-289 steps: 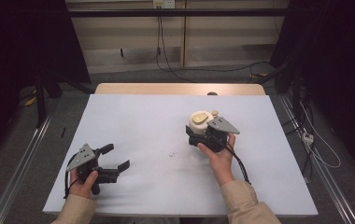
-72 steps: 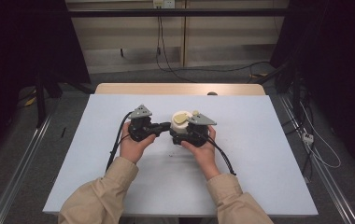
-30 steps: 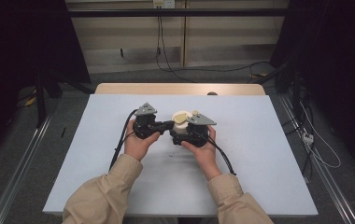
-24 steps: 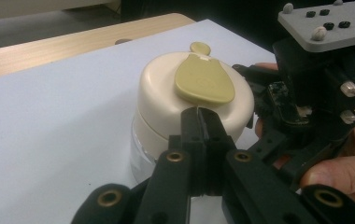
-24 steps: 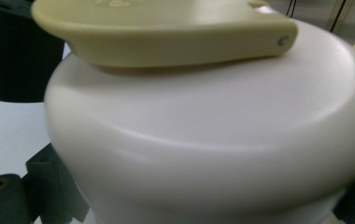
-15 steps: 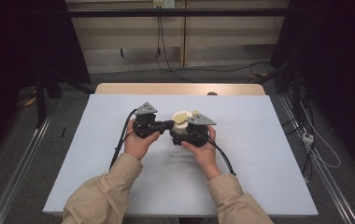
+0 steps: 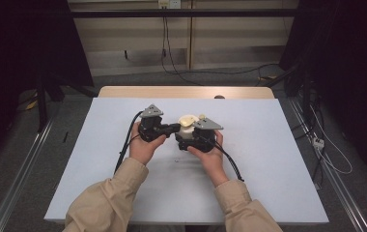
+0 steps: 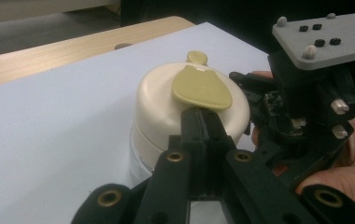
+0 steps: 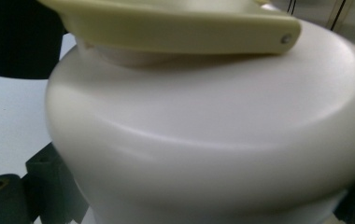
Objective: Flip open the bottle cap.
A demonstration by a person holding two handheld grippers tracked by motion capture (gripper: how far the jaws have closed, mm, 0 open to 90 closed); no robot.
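So I see a squat cream jar with a domed lid and a yellow-green teardrop tab on top, standing upright mid-table, long axis vertical. Tab lies flat, narrow end pointing away from my left gripper, whose jaws are pressed together, tips at the tab's wide edge. Right gripper clamps the jar's body from the side.

A lab recording bay, not a home.

I sit at a white-topped table with a bare wooden far edge, black curtains on both sides, loose cables across grey floor, and a wall socket behind.
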